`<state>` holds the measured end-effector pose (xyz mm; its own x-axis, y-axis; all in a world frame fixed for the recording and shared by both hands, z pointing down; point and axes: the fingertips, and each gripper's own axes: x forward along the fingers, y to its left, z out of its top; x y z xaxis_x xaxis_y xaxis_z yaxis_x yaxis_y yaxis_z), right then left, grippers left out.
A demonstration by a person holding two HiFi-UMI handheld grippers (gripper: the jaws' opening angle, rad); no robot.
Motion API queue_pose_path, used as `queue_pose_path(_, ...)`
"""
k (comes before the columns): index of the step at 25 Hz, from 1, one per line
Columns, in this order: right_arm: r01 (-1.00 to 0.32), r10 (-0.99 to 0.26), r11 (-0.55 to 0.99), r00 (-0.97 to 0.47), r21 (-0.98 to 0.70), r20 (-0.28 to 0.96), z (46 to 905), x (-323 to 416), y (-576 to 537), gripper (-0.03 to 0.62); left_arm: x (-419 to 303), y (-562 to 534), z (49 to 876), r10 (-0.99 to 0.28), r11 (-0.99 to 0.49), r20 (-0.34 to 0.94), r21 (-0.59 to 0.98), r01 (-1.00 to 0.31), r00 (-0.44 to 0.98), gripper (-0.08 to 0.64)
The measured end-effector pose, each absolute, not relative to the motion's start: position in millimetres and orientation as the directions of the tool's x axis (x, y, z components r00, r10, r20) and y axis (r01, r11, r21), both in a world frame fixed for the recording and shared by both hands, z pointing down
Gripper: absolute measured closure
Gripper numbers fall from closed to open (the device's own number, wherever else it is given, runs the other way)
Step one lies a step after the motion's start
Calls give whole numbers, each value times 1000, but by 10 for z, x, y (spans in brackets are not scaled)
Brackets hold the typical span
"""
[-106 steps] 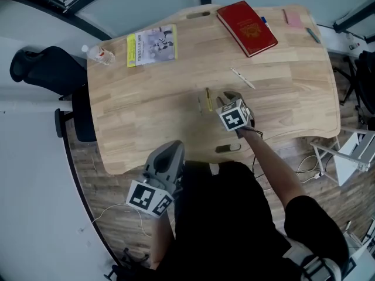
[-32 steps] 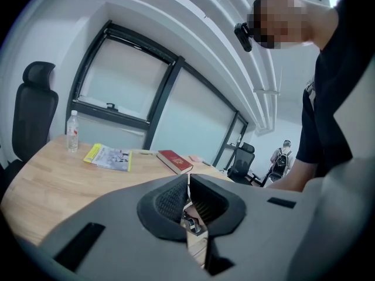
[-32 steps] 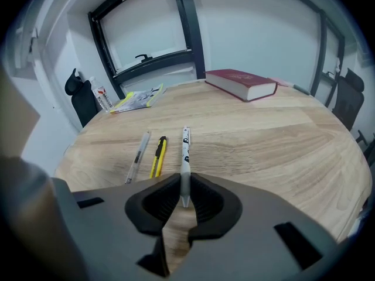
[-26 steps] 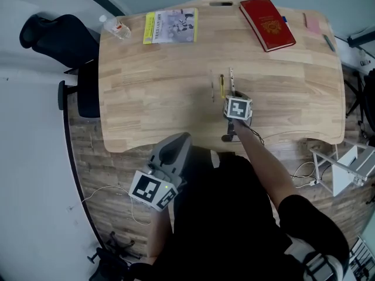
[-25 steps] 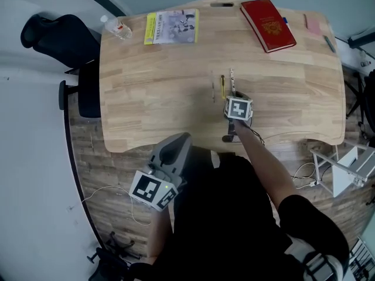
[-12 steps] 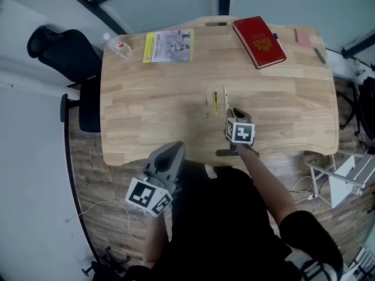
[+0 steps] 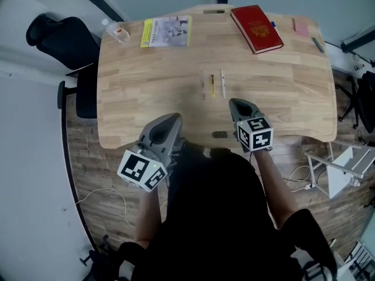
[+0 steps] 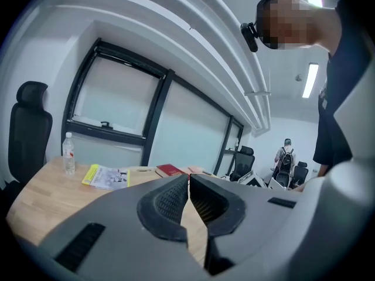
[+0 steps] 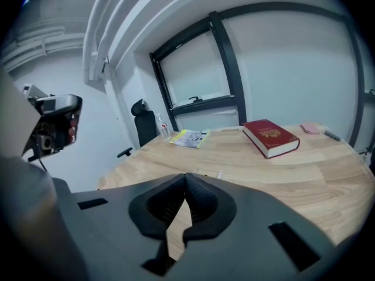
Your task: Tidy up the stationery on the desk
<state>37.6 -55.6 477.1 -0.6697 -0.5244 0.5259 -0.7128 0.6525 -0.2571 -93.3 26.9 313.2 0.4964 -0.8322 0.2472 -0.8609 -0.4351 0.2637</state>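
Observation:
Three pens lie side by side in the middle of the wooden desk [image 7: 146, 92]: a dark pen [image 7: 203, 86], a yellow pen [image 7: 212, 85] and a white pen [image 7: 222, 83]. My right gripper [image 7: 234, 102] hangs above the desk's near edge, just short of the pens. Its jaws have just been closing and are shut with nothing between them [image 9: 186, 175]. My left gripper [image 7: 173, 118] is held over the near edge at the left, also shut and empty [image 8: 188, 177]. The white pen's tip [image 9: 220, 174] peeks over the right gripper's jaws.
At the desk's far side are a red book [image 7: 256, 21], a yellow booklet [image 7: 166, 31], a water bottle [image 7: 116, 31], a pink note [image 7: 301, 27] and a dark pen [image 7: 316, 44]. A black office chair [image 7: 55, 40] stands at the left.
The white pen, earlier lying apart and askew, now lies parallel beside the other two. My right gripper has lifted off the desk and drawn back toward the person. The left gripper rose slightly.

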Motion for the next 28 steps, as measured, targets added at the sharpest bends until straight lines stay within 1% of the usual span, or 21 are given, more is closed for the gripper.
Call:
queue_pose_path(2,-696,-530,670,-691,-257,491,4609,349,-487,571,-995,268,3118,-828,-452,234,257,-854,509,520)
queue_pose_path(7,-697,-545,662,-700,-276,462,4249,275,-204,571,-1231,386,3070,-807,-481,231,276,-832,543,522)
queue_pose_path(10,-714,-581,649,-689,-263,433,3984,183,-103,571,-1427,460,2984,-796,-508,212,273,-817,566,520)
queue_pose_path(18,-746,-685,615,-666,-255,296,3476,-110,342,571,-1908,729,3113,-750,-567,201,296,-769,631,520)
queue_pose_path(22,-756,-712,603,-654,-253,256,3284,-219,566,571,-1984,809,3105,-720,-606,200,285,-743,664,522)
queue_pose_path(28,-765,-738,589,-640,-259,211,3025,-166,825,571,-1927,855,3030,-692,-642,183,285,-712,698,522)
